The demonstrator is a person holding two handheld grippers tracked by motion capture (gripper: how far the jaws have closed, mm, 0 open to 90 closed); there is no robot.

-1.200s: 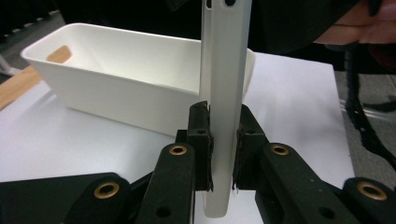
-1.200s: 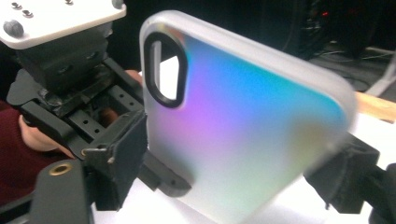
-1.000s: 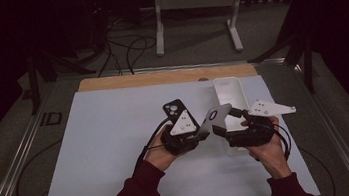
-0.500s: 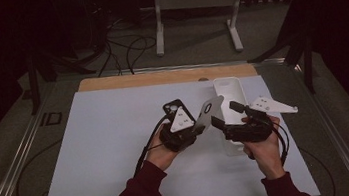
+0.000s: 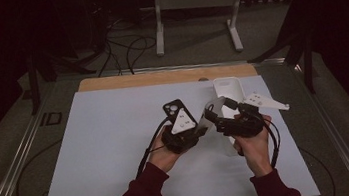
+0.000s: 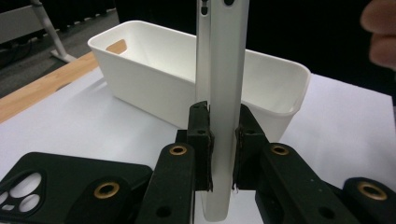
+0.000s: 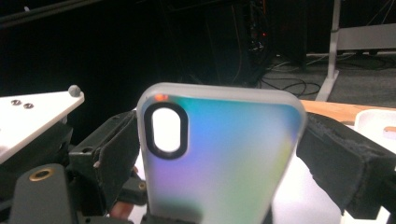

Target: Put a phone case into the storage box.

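We lose the white phone case (image 6: 223, 93) at the top and bottom edges of the left gripper view. The left claw (image 6: 223, 154) hides its clamped sides. The black phone case (image 6: 60, 186) is cropped at the lower left. In the right gripper view the iridescent case's (image 7: 219, 158) bottom is cut off. From above, the white bin (image 5: 229, 91) is partly hidden behind the right claw (image 5: 213, 115).

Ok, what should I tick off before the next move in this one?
1. Left fingers shut on the pale case: ok.
2. Case held edge-up, off the table: ok.
3. Right fingers on either side of the case: ok; touching it: cannot tell.
4. Bin upright, open side up: ok.
5. Black case lying flat on the table, outside the bin: ok.
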